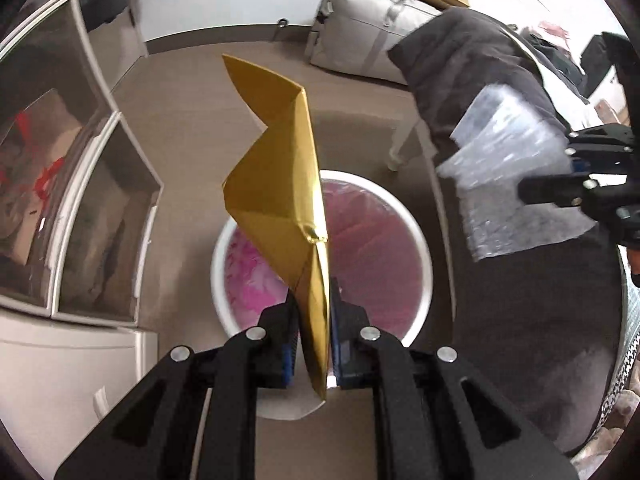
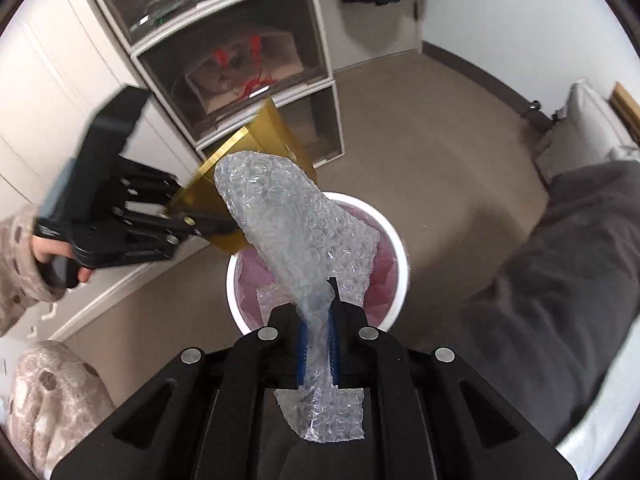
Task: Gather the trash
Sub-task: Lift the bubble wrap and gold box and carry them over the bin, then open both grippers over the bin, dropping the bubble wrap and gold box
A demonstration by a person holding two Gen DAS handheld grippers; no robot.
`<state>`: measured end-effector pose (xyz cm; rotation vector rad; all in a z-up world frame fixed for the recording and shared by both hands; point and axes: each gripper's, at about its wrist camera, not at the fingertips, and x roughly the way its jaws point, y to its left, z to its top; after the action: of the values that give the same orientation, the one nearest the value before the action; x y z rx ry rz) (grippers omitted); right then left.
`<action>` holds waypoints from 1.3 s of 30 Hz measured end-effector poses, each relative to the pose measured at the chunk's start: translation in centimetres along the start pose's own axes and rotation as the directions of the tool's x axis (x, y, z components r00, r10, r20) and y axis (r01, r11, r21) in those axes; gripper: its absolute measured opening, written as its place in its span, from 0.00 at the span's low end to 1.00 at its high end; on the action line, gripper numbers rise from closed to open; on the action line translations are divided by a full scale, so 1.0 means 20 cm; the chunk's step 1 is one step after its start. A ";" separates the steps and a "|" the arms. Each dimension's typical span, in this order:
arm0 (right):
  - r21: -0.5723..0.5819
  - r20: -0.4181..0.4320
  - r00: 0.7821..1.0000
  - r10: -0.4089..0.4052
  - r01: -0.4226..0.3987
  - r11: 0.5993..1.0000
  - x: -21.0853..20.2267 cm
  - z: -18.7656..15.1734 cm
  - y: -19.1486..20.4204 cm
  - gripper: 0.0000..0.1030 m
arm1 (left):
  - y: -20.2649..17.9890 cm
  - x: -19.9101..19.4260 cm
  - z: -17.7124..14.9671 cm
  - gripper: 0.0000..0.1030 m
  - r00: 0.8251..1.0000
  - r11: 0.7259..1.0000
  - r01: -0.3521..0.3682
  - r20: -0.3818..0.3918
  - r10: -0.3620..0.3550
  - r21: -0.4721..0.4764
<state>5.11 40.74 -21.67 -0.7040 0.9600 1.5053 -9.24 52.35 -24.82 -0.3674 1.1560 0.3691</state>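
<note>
Holding two pieces of trash above the white bin.
Left gripper is clamped on a folded gold paper; right gripper is clamped on a bubble wrap sheet. Both items hang over the bin opening (pink liner inside), which stands on the brown floor near stacked clear drawers.
</note>
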 end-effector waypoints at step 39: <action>-0.161 0.085 0.968 -0.238 0.249 0.955 -0.18 -0.05 -0.01 0.93 | -0.21 0.12 0.13 0.87 0.996 0.984 -0.084 -0.030 0.090 0.159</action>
<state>5.86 38.18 -19.14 -0.8588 0.6732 1.3920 -4.27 50.11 -25.63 -0.1869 1.2314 0.3458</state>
